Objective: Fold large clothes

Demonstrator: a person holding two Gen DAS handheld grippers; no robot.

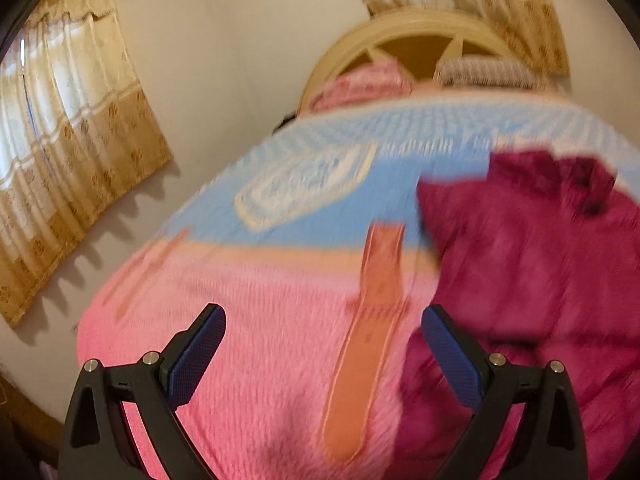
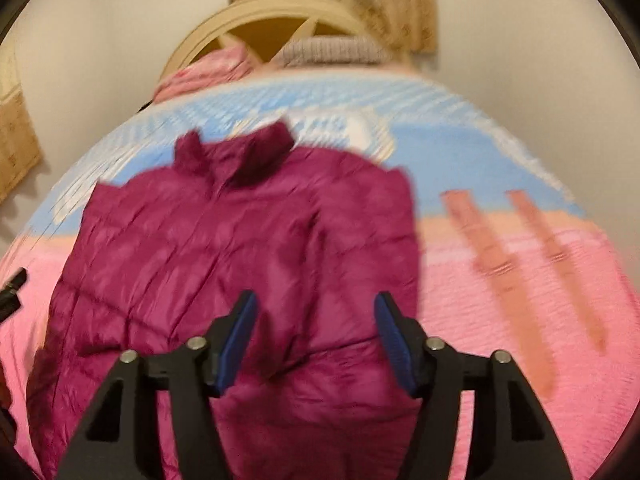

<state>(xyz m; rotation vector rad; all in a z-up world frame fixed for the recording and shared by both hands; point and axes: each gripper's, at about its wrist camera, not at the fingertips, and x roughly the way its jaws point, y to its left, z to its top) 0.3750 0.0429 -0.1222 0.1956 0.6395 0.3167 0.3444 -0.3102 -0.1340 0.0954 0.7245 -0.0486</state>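
A magenta quilted puffer jacket [image 2: 224,256] lies front-up on the bed, collar toward the headboard. It also shows at the right of the left wrist view [image 1: 528,264]. My right gripper [image 2: 316,320] is open and empty, above the jacket's lower middle. My left gripper [image 1: 324,340] is open and empty, above the pink bedspread just left of the jacket. Its tip [image 2: 12,288] shows at the left edge of the right wrist view. Both views are motion-blurred.
The bedspread [image 1: 256,360] is pink near me and blue farther off, with orange stripes [image 1: 372,312]. Pillows [image 2: 328,50] lie against a cream headboard [image 2: 264,16]. Curtained windows [image 1: 68,140] stand on the left wall and behind the bed.
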